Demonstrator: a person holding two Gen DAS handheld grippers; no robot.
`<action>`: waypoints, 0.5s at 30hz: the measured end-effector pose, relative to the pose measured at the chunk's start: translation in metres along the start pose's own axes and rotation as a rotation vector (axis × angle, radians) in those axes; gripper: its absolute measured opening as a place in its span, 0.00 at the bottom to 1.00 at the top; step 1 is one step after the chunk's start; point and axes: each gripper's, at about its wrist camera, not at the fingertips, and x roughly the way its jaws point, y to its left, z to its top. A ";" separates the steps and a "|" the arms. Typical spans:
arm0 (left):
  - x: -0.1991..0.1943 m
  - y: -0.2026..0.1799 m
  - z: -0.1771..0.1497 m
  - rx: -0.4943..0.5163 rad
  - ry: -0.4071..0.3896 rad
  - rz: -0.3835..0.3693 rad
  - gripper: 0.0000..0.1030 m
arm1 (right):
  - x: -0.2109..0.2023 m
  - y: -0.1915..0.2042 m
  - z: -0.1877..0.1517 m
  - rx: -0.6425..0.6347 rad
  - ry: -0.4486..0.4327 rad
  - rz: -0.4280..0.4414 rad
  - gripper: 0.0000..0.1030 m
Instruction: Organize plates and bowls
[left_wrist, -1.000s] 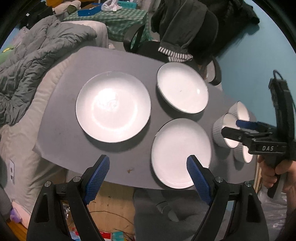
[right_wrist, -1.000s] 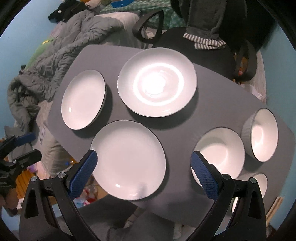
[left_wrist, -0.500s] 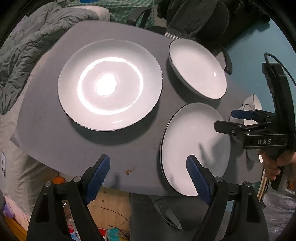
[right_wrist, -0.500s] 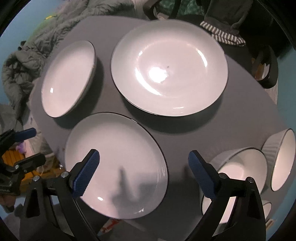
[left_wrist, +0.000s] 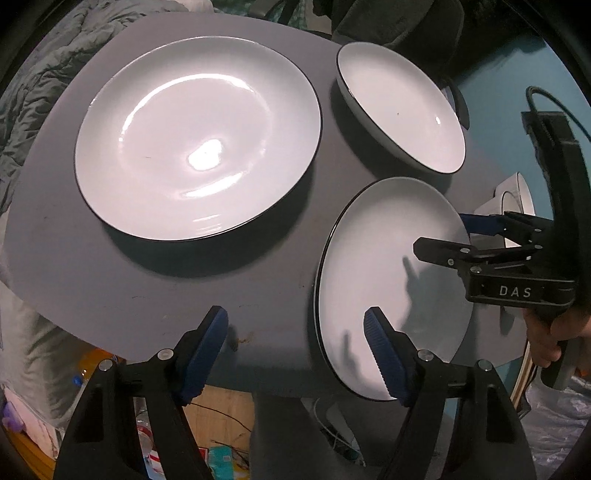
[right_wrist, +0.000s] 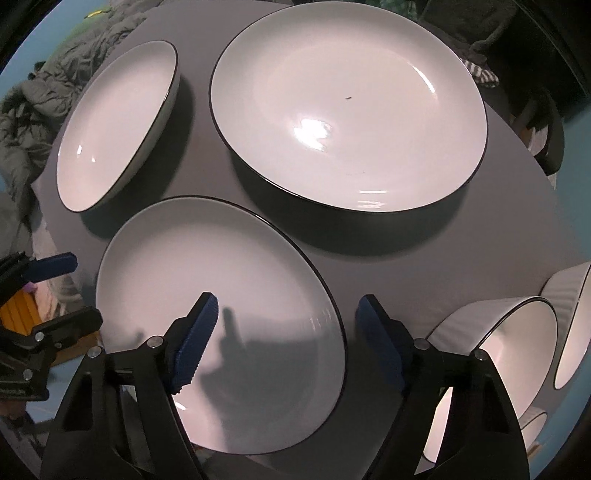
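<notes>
Three white dark-rimmed plates lie on a grey table (left_wrist: 155, 288). The near plate (left_wrist: 384, 258) (right_wrist: 207, 295) sits at the table's front edge. A large plate (left_wrist: 199, 136) (right_wrist: 66, 122) lies to its left in the left wrist view, and a third plate (left_wrist: 402, 103) (right_wrist: 347, 107) lies behind it. My left gripper (left_wrist: 295, 347) is open above the front edge, its right finger over the near plate. My right gripper (right_wrist: 284, 332) (left_wrist: 443, 236) is open, straddling the near plate's right rim. Several white ribbed bowls (right_wrist: 498, 350) (left_wrist: 513, 199) stand at the right.
A grey duvet (left_wrist: 33, 74) lies beyond the table's left side. A dark chair with clothes (left_wrist: 399, 22) stands behind the table. Clutter lies on the floor (left_wrist: 221, 435) below the front edge. A blue wall (left_wrist: 491, 74) is at the right.
Both grippers have come down and forward toward the table. The plates look much larger, and the right gripper now reaches over the near plate's rim.
</notes>
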 end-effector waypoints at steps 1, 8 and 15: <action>0.003 0.000 0.000 0.003 0.002 0.000 0.76 | 0.000 -0.001 -0.001 0.000 0.000 -0.005 0.76; 0.008 0.002 0.006 0.014 0.023 -0.007 0.70 | -0.001 -0.012 -0.009 0.042 0.012 -0.002 0.52; 0.016 0.005 0.014 0.029 0.037 -0.014 0.61 | -0.002 -0.047 -0.020 0.207 0.017 0.111 0.34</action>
